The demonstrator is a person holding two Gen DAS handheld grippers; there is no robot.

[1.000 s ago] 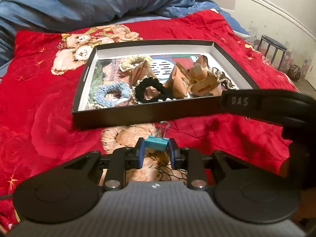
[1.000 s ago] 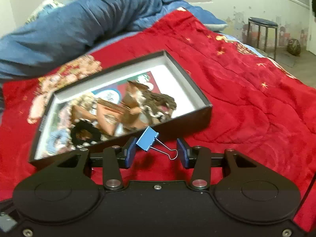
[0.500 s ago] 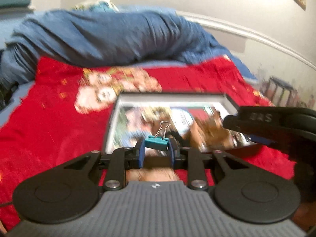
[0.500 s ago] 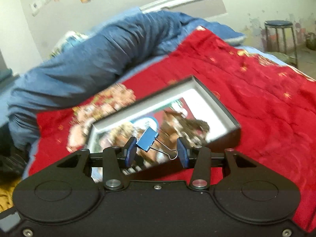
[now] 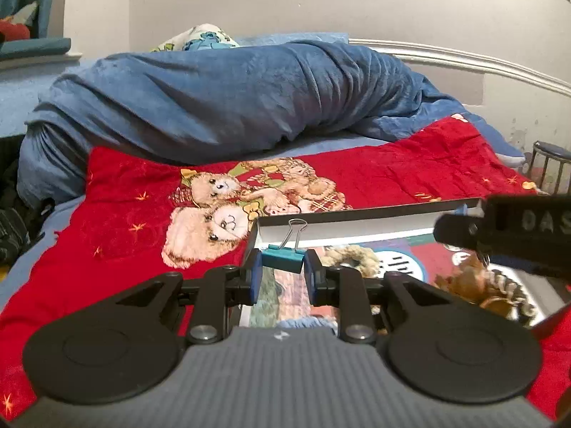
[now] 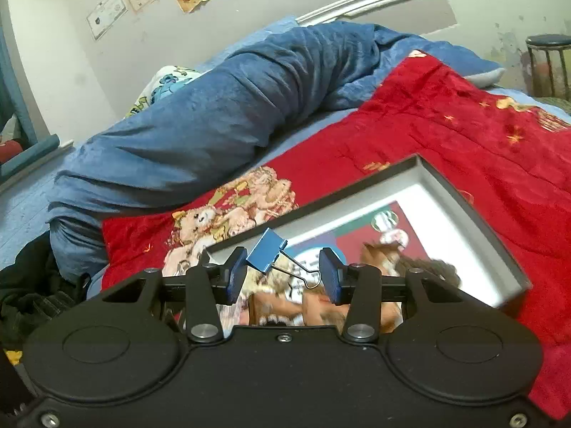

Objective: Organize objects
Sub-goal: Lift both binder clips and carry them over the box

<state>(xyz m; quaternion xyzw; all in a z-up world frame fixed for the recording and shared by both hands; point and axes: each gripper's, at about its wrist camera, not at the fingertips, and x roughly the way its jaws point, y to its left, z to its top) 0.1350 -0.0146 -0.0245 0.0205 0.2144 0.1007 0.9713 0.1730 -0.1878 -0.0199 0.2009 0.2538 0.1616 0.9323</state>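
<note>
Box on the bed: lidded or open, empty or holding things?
Open, with no lid on it. The box holds things, among them brown items; they are too blurred to name.

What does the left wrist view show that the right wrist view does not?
Only the left wrist view shows the teal binder clip in the left tongs, and the right tool's black body. Only the right wrist view shows the blue binder clip held slantwise in the right tongs. Both show the black box, the red bear blanket and the blue duvet.
</note>
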